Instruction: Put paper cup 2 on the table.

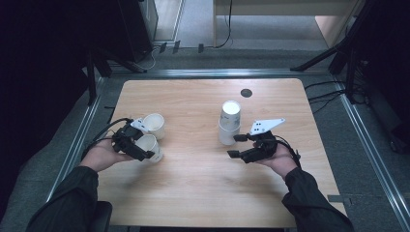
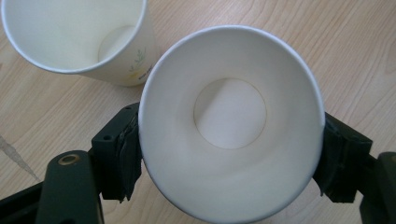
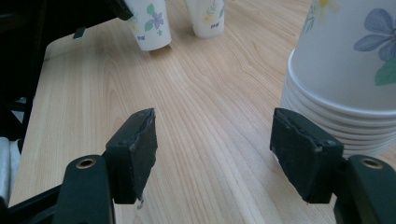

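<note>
Two grippers: the left gripper (image 2: 231,158) pinches a paper cup (image 2: 231,121); set it upright gently beside its neighbour cup (image 2: 79,37). The right gripper (image 3: 224,149) waits spread by the cup stack (image 3: 345,70).

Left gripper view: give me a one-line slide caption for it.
Left claw shut on an empty paper cup, seen mouth-on, with a second cup beside it on the wooden table.

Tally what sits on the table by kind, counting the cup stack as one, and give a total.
Single paper cups: 2, one in the left gripper as held cup, one free cup
Upside-down cup stack: 1
Grippers: 2, including the right gripper
Total: 5
</note>
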`<state>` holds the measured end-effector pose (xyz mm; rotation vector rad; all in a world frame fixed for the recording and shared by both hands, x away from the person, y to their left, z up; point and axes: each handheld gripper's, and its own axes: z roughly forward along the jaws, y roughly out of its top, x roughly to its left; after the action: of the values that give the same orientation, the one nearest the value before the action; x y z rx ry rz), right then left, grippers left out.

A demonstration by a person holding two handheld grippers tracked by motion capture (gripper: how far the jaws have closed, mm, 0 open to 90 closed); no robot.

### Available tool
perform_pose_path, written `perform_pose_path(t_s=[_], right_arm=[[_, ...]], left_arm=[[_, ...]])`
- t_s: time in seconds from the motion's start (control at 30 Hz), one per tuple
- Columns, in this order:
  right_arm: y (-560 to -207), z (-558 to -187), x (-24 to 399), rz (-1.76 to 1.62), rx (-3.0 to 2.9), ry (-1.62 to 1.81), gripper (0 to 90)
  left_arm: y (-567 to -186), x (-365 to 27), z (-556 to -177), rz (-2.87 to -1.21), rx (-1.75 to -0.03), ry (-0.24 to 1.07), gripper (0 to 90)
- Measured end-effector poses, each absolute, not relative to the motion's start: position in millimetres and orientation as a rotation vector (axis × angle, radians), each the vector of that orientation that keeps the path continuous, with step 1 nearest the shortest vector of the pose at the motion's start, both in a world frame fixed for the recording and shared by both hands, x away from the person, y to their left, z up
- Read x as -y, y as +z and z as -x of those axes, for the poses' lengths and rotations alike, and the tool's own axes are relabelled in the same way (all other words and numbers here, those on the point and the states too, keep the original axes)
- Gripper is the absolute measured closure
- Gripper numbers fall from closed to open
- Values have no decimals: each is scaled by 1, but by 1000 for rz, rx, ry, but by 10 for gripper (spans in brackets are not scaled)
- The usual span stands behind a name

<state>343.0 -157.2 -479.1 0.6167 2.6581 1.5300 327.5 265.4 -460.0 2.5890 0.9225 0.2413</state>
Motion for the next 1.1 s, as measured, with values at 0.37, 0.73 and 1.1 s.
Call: perform_pose_path(t_s=[0.37,0.73,1.1], right_arm=[[-479,-343,157,-620,-2655,1534,326],[-478,-344,158,-629,-2645,1533,330],[-478,-344,158,-626,-2646,1535,332]], left_arm=[[-466,-260,-328,-2634,-897,262,213],[-469,-260,-328,-2628,-906,243,196],[-471,-259,-330,-2609,-937,222,135]])
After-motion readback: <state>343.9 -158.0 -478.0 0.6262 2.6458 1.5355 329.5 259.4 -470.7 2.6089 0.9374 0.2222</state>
